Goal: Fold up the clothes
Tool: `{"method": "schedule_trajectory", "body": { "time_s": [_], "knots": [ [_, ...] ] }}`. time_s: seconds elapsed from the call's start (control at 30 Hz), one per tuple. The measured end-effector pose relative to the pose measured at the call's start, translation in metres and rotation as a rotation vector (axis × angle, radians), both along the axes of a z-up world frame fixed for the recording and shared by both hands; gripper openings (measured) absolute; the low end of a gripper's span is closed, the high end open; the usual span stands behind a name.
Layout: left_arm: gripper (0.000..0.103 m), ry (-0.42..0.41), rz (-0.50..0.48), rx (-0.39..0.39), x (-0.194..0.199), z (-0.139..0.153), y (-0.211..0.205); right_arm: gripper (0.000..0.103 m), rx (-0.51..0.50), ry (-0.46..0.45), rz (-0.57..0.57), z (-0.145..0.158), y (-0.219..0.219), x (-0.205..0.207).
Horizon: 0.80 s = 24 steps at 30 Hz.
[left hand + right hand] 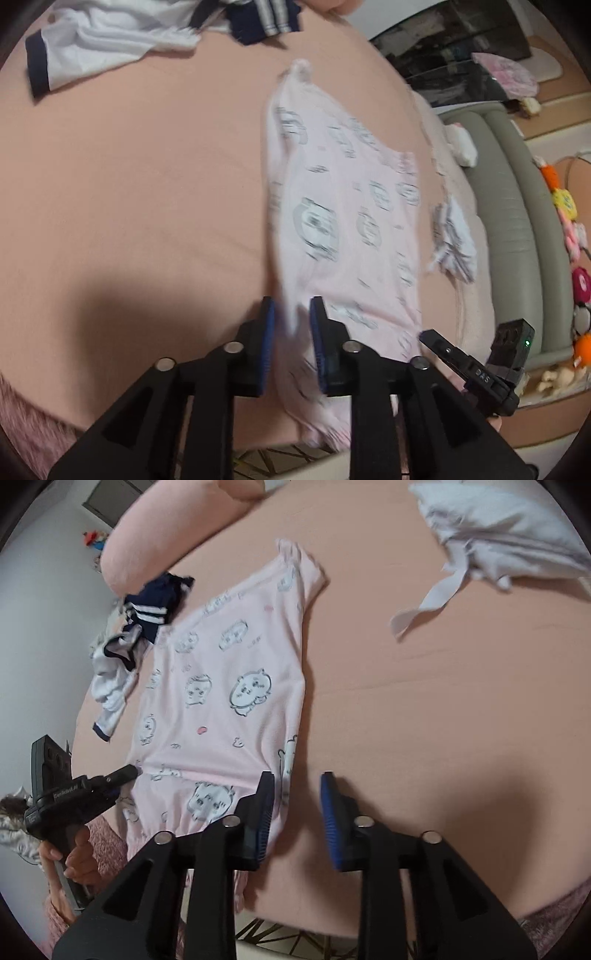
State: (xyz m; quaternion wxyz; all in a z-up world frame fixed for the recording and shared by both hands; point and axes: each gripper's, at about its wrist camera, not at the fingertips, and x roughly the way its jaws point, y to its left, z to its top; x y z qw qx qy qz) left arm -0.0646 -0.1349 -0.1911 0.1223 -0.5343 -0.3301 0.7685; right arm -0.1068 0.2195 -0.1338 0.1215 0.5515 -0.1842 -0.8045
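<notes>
A pale pink garment point(343, 221) with grey cartoon faces lies spread along the peach bed sheet point(129, 184); it also shows in the right wrist view point(225, 701). My left gripper point(291, 314) is open, its blue pads either side of the garment's near left edge, with cloth between them. My right gripper point(297, 790) is open at the garment's near right edge, its left pad over the cloth and its right pad over bare sheet. Each gripper shows in the other's view: the right one point(428, 338), the left one point(129, 771).
A white and navy garment point(110, 40) lies crumpled at the far side of the bed point(122, 642). Another white garment point(498, 535) lies to the right. A pink pillow point(166, 528) lies at the bed's head. A grey padded bed frame point(524, 229) and toys point(569, 221) are beyond.
</notes>
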Motion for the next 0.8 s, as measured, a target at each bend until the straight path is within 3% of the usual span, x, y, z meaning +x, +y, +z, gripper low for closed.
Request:
{"method": "schedule_trajectory", "body": {
  "time_s": [0.07, 0.2, 0.27, 0.3, 0.33, 0.4, 0.47, 0.53, 0.6, 0.7, 0.77, 0.8],
  "knots": [
    [0.038, 0.004, -0.039, -0.019, 0.007, 0.004, 0.015, 0.034, -0.031, 0.011, 0.017, 0.006, -0.002, 0.007],
    [0.04, -0.061, -0.086, -0.093, 0.013, -0.009, 0.036, 0.036, -0.063, -0.065, 0.102, -0.008, -0.02, 0.013],
    [0.014, -0.069, -0.068, -0.151, 0.015, -0.008, 0.032, 0.029, -0.033, -0.088, 0.111, -0.019, -0.03, 0.016],
    [0.013, -0.072, -0.059, -0.18, 0.017, -0.008, 0.029, 0.024, 0.009, -0.077, 0.126, -0.018, -0.032, 0.018],
    [0.012, -0.068, -0.045, -0.209, 0.02, -0.005, 0.024, 0.012, 0.052, -0.067, 0.141, -0.017, -0.034, 0.019],
    [0.012, -0.08, -0.015, -0.275, 0.024, 0.0, 0.013, 0.01, 0.091, -0.067, 0.151, -0.014, -0.033, 0.021],
    [0.015, -0.071, 0.002, -0.252, 0.027, 0.006, 0.006, 0.01, 0.103, -0.076, 0.149, -0.014, -0.029, 0.024],
    [0.014, -0.04, 0.01, -0.228, 0.031, 0.015, 0.002, 0.016, 0.086, -0.074, 0.16, -0.009, -0.026, 0.027],
    [0.015, 0.036, -0.045, -0.229, 0.03, 0.03, 0.014, 0.031, 0.081, -0.041, 0.148, -0.002, -0.021, 0.028],
    [0.017, 0.139, -0.154, -0.238, 0.019, 0.045, 0.049, 0.034, 0.076, 0.064, 0.115, 0.018, -0.017, 0.022],
    [0.034, 0.145, -0.218, -0.26, 0.005, 0.041, 0.075, 0.034, 0.06, 0.099, 0.139, 0.022, -0.026, 0.016],
    [0.037, 0.132, -0.247, -0.275, -0.003, 0.034, 0.088, 0.034, 0.052, 0.116, 0.15, 0.024, -0.031, 0.012]
  ]
}}
